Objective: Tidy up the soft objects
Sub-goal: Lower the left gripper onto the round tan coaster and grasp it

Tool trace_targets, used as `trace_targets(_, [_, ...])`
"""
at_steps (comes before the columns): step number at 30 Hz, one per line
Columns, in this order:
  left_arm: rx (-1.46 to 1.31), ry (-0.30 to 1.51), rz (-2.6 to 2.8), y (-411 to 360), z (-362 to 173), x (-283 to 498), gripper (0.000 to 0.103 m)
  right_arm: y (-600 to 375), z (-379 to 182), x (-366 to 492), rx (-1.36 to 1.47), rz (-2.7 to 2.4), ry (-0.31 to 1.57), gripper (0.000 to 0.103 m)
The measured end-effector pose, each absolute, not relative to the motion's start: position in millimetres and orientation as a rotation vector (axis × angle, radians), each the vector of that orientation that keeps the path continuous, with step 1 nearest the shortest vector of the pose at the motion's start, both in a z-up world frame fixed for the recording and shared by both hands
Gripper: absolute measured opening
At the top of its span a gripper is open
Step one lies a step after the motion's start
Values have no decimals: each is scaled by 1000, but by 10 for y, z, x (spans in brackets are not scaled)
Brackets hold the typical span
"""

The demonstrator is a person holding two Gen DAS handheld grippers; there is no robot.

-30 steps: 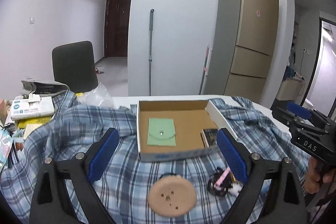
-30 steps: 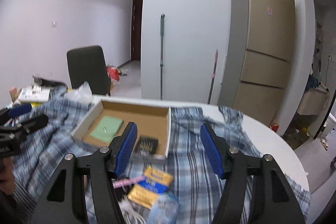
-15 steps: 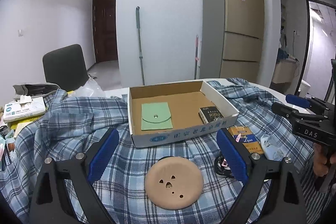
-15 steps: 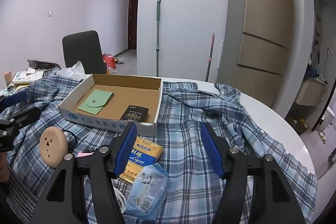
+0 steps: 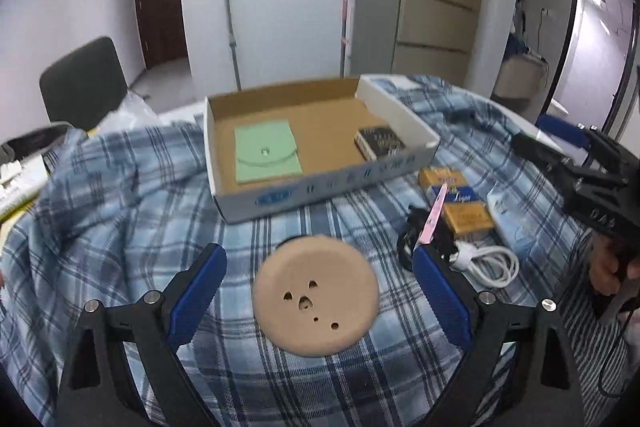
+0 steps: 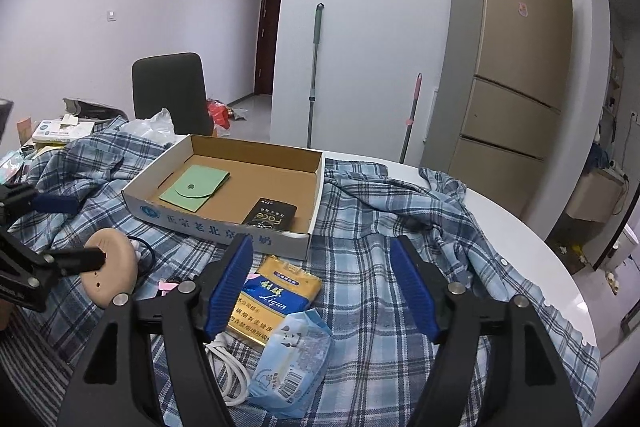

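The left gripper [image 5: 318,281] hovered with jaws spread wide around a tan round disc [image 5: 315,297] with 5 holes, lying on a blue plaid shirt [image 5: 132,211]. Beyond sat an open cardboard box [image 5: 320,183] holding a green pouch [image 5: 266,156].

Left gripper [image 5: 318,281] jaws wide, angled down, right gripper [image 6: 322,277] jaws opening, seemingly empty

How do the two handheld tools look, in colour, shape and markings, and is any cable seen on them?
Both tools are black frames with triangular cut-outs and silver screws. The left tool and the right tool each carry two long blue pads on the inner faces of their fingers. On the side of the right tool, seen from the left wrist, stand white letters "DAS", and a thin dark cable hangs below it.
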State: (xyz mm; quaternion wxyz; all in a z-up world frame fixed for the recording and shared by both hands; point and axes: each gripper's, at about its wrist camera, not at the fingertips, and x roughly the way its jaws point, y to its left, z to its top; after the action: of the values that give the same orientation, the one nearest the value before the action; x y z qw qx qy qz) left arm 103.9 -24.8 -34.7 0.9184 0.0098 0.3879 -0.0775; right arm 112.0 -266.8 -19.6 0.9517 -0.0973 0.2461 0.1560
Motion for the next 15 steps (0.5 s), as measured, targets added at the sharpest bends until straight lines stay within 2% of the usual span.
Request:
trace_targets(6, [26, 857, -145, -258, -509, 1115, 96, -2674, -204, 1133, -194, 320, 511, 75])
trace_targets(15, [28, 948, -150, -255, -678, 1230, 96, -2654, -224, 1131, -196, 331, 528, 77])
